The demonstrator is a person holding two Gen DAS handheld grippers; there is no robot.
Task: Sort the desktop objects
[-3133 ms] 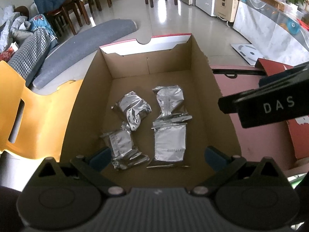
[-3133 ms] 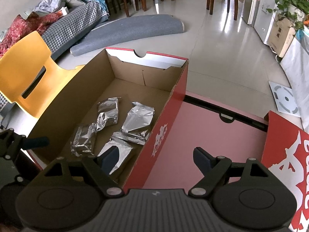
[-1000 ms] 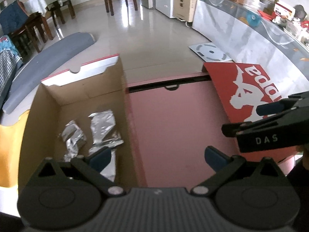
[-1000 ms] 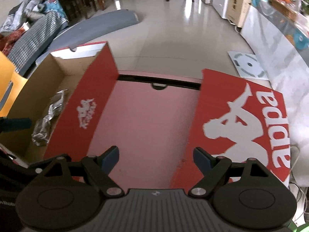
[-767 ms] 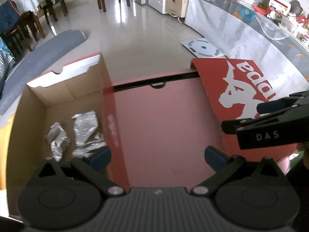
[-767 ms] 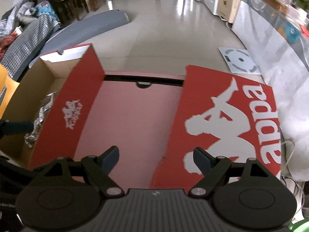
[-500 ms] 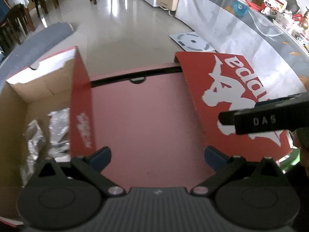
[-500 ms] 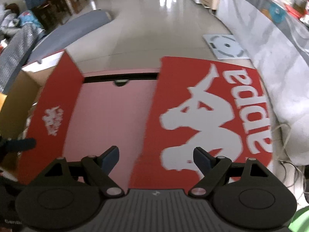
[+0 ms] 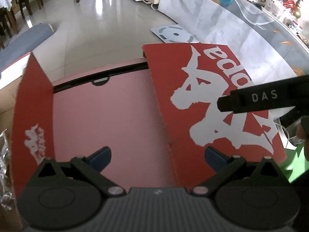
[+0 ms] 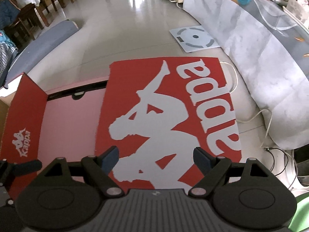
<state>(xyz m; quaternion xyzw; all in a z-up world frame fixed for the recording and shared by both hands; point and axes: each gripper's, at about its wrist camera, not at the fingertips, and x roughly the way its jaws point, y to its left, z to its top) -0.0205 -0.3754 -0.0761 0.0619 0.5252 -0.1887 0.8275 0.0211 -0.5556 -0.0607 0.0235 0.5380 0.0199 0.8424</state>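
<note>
Red shoebox lid point(image 10: 173, 104) reads "Kappa"; your left gripper point(image 9: 156, 157) and right gripper point(image 10: 155, 157) hover above it, jaws spread, empty.

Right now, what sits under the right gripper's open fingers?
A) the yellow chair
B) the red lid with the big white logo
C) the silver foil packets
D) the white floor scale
B: in the right wrist view the right gripper hangs open over the red lid, whose white figure logo fills the space between its fingers.
</note>
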